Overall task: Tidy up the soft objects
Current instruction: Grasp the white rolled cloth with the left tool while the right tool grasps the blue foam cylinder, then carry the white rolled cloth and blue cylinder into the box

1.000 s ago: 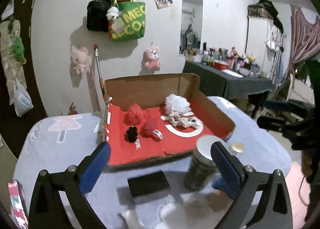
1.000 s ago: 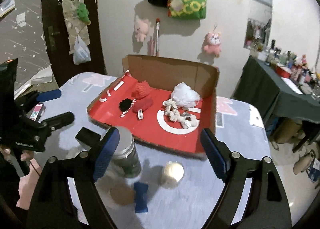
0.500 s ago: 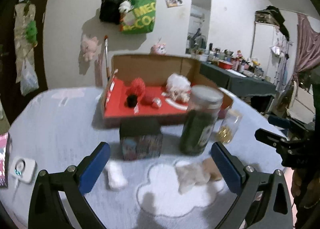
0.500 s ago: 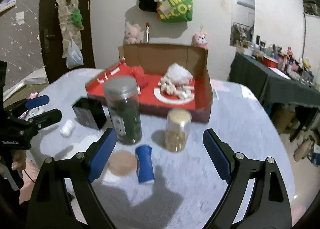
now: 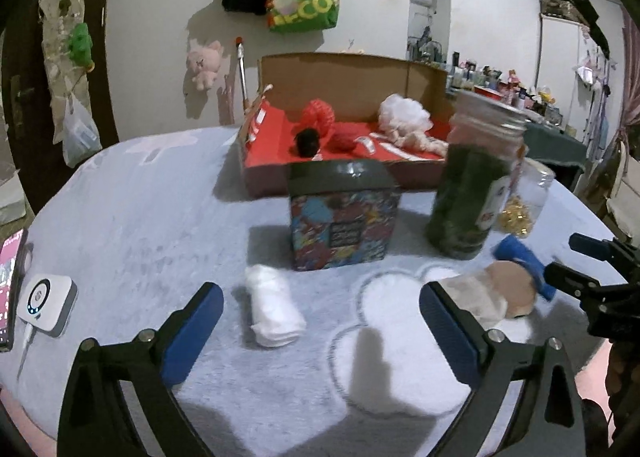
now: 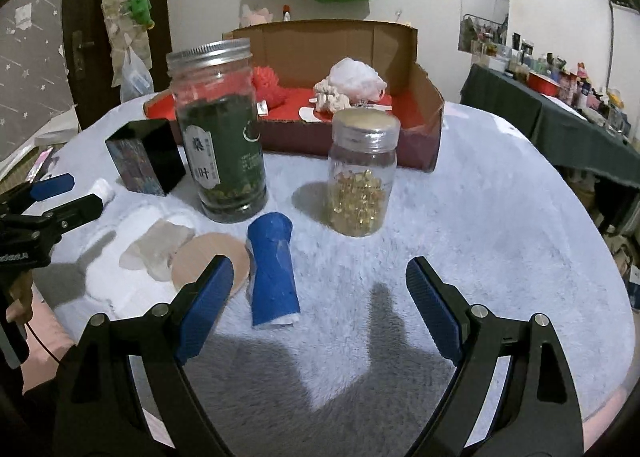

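A rolled white cloth [image 5: 274, 311] lies on the fluffy table between my open left gripper's [image 5: 320, 331] fingers, slightly left. A rolled blue cloth [image 6: 272, 271], a beige round puff [image 6: 210, 265] and a pale crumpled cloth [image 6: 156, 247] lie ahead of my open right gripper [image 6: 318, 307], toward its left finger. The puff also shows in the left wrist view [image 5: 510, 285]. The red-lined cardboard box [image 5: 412, 75] behind holds a red pouf [image 5: 318, 121], a black pompom [image 5: 307, 141], a white pouf [image 5: 404, 113] and a rope toy [image 5: 416, 141].
A tall jar of green leaves [image 6: 220, 141], a small jar with gold bits [image 6: 362, 181] and a colourful black-topped box [image 5: 344, 217] stand before the cardboard box. A white gadget [image 5: 46, 305] lies at the table's left edge. A dark side table [image 6: 560, 125] stands right.
Both grippers have dropped low and drawn back toward the table's near edge. The view has gone from looking down into the box to looking level across the table.
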`<control>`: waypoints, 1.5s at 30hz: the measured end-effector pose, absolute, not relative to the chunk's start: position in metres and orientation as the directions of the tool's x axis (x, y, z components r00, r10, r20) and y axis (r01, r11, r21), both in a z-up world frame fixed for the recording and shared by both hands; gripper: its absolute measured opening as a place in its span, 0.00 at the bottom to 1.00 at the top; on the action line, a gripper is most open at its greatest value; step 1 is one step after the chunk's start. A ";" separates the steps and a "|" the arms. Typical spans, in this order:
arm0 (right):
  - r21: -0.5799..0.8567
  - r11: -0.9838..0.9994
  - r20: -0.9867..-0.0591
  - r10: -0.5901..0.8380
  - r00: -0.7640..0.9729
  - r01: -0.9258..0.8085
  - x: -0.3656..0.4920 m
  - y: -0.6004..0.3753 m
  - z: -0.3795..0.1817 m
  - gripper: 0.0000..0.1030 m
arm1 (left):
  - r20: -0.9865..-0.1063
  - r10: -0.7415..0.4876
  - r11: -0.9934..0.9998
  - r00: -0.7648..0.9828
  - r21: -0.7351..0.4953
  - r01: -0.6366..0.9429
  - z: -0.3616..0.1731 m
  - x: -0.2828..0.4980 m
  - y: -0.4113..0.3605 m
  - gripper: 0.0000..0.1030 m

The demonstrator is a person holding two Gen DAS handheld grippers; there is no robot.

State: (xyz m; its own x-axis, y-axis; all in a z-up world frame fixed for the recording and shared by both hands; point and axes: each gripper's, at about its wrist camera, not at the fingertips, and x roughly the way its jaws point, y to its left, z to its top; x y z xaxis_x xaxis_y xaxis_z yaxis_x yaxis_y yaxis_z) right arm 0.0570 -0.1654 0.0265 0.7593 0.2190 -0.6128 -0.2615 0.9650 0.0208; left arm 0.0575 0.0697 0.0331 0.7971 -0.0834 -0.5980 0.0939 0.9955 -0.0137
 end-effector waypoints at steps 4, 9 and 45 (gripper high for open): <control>0.011 0.962 -0.629 0.220 0.746 -0.274 0.061 -0.164 0.019 0.86 | -0.635 -0.072 0.997 0.769 -0.030 0.068 0.025 0.067 0.081 0.85; 0.042 0.948 -0.637 0.268 0.723 -0.315 0.064 -0.159 0.012 0.59 | -0.684 -0.097 0.995 0.723 -0.058 0.079 0.011 0.076 0.087 0.52; 0.205 0.894 -0.571 0.439 0.693 -0.398 0.053 -0.161 0.031 0.21 | -0.628 -0.358 0.927 0.691 -0.152 0.342 0.048 0.068 0.019 0.14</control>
State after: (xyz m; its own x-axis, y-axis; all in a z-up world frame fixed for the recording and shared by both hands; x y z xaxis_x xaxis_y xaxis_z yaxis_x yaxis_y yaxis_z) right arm 0.0535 -0.1614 0.0307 0.6934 0.4394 -0.5710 -0.3977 0.8943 0.2052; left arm 0.0676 0.0194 0.0481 0.6911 -0.3578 -0.6280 0.3424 0.9273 -0.1515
